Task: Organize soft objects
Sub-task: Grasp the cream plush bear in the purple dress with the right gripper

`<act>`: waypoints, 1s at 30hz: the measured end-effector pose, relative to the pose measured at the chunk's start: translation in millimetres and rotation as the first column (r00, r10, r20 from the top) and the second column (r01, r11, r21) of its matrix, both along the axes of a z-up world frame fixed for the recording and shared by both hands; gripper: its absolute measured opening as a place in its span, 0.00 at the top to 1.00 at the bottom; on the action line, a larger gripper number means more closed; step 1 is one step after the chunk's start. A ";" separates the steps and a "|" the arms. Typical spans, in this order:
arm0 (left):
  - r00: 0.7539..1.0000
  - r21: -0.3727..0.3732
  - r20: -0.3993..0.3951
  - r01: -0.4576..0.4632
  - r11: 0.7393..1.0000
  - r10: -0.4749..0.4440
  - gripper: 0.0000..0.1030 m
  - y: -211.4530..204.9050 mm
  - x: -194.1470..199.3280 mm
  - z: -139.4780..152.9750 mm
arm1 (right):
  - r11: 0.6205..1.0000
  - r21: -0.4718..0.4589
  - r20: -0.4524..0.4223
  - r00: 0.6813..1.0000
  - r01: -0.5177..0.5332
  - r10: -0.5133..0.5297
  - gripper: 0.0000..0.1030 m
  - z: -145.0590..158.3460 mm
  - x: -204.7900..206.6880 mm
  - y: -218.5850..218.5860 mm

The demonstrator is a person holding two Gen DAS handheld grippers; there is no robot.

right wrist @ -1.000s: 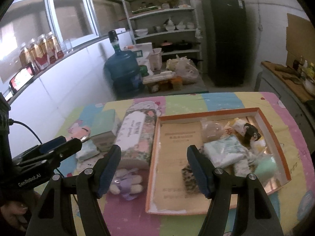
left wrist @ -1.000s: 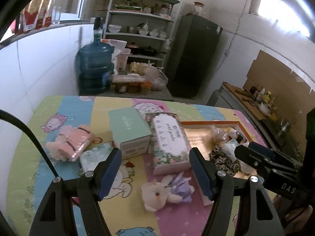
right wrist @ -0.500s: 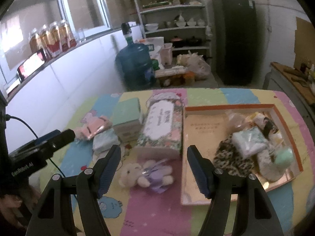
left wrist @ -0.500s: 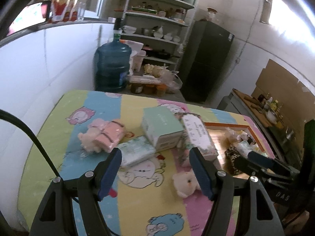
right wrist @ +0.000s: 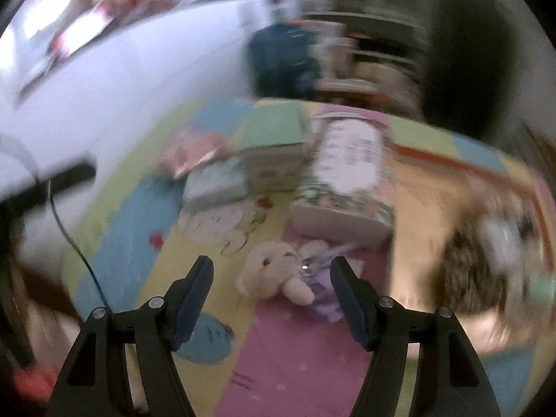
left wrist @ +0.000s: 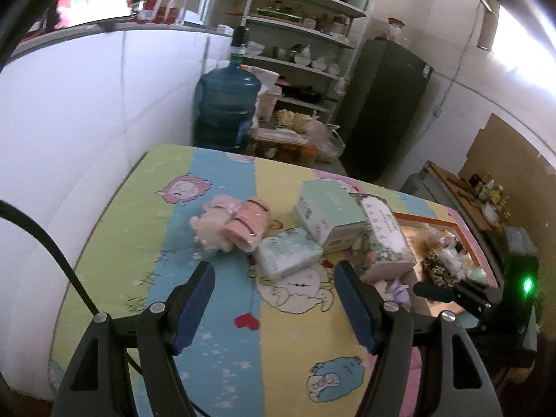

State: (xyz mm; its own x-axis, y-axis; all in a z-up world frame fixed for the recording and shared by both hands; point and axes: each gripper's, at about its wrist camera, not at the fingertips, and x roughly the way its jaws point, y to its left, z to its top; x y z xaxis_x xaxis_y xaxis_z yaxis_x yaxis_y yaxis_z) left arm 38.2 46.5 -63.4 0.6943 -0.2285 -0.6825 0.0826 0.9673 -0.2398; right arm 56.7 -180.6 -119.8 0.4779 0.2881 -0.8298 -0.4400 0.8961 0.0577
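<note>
Both grippers, left gripper (left wrist: 274, 279) and right gripper (right wrist: 271, 274), had fingers spread and empty, the right aimed at the plush bunny (right wrist: 274, 272), apparently to collect it for the tray (left wrist: 462, 224).

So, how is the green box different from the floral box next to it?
The green box has a plain mint top; the floral box has a flower pattern with a white label. The green box looks shorter and squarer, the floral box longer and narrower. Both lie flat, side by side, on the cartoon cloth.
</note>
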 end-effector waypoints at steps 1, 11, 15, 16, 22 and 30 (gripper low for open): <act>1.000 -0.003 -0.002 -0.009 1.000 0.009 0.31 2.8 -0.7 -1.1 | 0.994 -0.053 -0.012 0.996 -0.094 0.094 0.31 -4.5 -0.2 5.1; 0.997 -0.024 -0.017 -0.077 0.997 0.077 0.31 8.1 -2.0 -7.7 | 0.849 -0.338 0.015 0.899 -0.407 0.437 0.31 -30.8 -7.0 21.2; 0.995 -0.024 -0.028 -0.101 0.995 0.100 0.31 8.2 -2.6 -10.9 | 0.835 -0.335 -0.012 0.888 -0.436 0.459 0.31 -40.6 2.9 22.3; 0.994 -0.023 -0.032 -0.105 0.994 0.105 0.31 7.4 -2.7 -12.2 | 0.834 -0.332 -0.017 0.887 -0.441 0.462 0.31 -42.9 5.3 23.8; 0.995 -0.017 -0.051 -0.085 0.996 0.084 0.31 1.3 1.0 -18.2 | 0.835 -0.373 -0.025 0.904 -0.406 0.428 0.52 -58.1 15.1 31.1; 0.995 -0.001 -0.042 0.092 0.996 -0.092 0.31 -18.2 26.1 -23.6 | 0.955 -0.169 -0.045 0.970 -0.243 0.238 0.60 -33.5 21.3 16.8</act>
